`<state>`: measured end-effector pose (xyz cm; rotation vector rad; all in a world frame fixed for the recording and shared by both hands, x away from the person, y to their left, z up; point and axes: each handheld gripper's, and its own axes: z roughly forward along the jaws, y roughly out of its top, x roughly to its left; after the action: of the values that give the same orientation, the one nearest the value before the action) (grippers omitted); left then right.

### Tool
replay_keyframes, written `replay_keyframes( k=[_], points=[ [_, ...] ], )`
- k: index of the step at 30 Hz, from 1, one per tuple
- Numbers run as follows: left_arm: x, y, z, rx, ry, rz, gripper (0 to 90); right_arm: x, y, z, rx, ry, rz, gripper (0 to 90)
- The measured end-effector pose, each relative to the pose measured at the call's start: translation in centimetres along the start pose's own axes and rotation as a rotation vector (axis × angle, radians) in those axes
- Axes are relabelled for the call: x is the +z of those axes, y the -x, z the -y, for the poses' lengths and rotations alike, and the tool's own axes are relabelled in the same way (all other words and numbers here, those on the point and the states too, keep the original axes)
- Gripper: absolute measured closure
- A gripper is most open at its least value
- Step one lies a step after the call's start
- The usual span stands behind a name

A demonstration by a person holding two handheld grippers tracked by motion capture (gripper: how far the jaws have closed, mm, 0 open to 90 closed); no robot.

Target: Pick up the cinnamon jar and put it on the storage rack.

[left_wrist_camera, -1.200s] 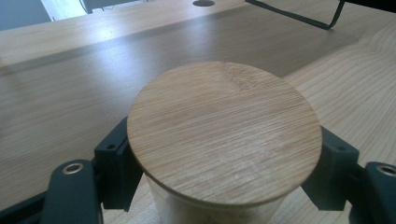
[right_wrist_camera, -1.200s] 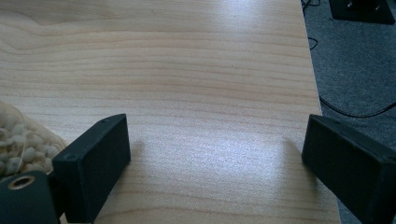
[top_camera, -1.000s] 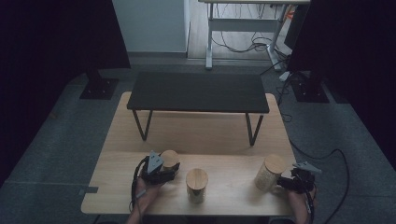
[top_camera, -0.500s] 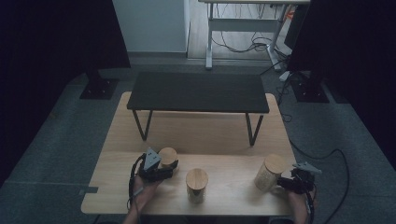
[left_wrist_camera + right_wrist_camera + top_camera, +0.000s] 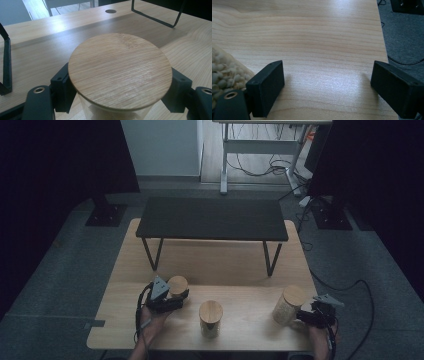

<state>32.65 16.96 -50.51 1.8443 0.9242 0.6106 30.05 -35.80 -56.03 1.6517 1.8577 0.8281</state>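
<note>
Left gripper (image 5: pixel 175 299) clamped on left jar (image 5: pixel 120 72), near table's (image 5: pixel 235 265) front-left. Middle jar (image 5: pixel 210 318) untouched. Right gripper (image 5: pixel 302 317) beside right jar (image 5: pixel 288 305), jaws apart, just been closing, nothing between. Advice: lift left jar straight, keep upright.

The bench (image 5: pixel 235 270) is pale wood with a smooth, faintly glossy finish, its grain running in long wavy lines. The lid (image 5: pixel 120 71) of the left jar (image 5: pixel 177 287) is light wood too (bamboo, by its fine parallel streaks), matt and slightly scuffed; the wall beneath it looks like clear glass. The right jar (image 5: pixel 289 305) shows a similar wooden lid and a clear wall over pale, rough grains. The fingers (image 5: pixel 268 87) are matt black plastic with flat, dull faces. The floor (image 5: pixel 65 270) is grey carpet, coarse and speckled.
</note>
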Motion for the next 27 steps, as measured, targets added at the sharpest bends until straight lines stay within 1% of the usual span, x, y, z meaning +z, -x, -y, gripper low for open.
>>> replay_keyframes(
  k=[4,10,27],
  points=[
    [-0.2,-0.2,-0.3,-0.006,0.002,0.002,25.6,0.0,0.1,0.0,0.002,-0.009,0.002,7.7],
    [-0.5,-0.5,-1.0,-0.007,0.007,0.003,25.6,0.0,0.1,0.0,0.002,-0.010,0.001,7.4],
    [-1.1,-1.1,-3.8,-0.008,0.016,0.016,25.6,0.0,0.1,0.0,0.002,-0.010,0.001,7.2]
  ],
)
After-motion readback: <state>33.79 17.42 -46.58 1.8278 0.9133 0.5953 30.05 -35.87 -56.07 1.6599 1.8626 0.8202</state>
